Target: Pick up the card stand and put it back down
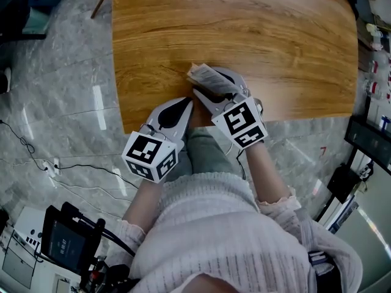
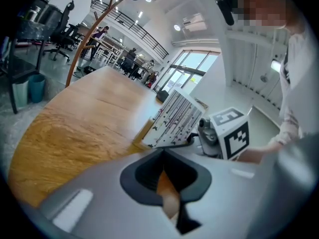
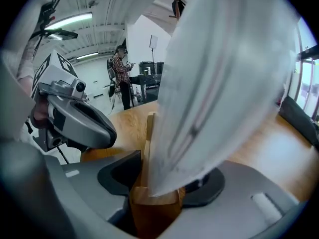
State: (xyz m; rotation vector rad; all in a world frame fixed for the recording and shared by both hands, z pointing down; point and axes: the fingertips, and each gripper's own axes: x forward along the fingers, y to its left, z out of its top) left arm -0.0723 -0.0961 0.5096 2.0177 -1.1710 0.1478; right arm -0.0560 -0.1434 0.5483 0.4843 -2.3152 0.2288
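Okay so the card stand (image 3: 154,208) sits between the right gripper's (image 3: 162,183) spread fingers, base deep inside; left gripper (image 2: 164,178), fingers together, hangs just beside.

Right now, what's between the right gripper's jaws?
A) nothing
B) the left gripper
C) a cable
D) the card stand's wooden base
D: in the right gripper view the card stand has its wooden base standing between the jaws of the right gripper, with its card rising close in front of the lens.
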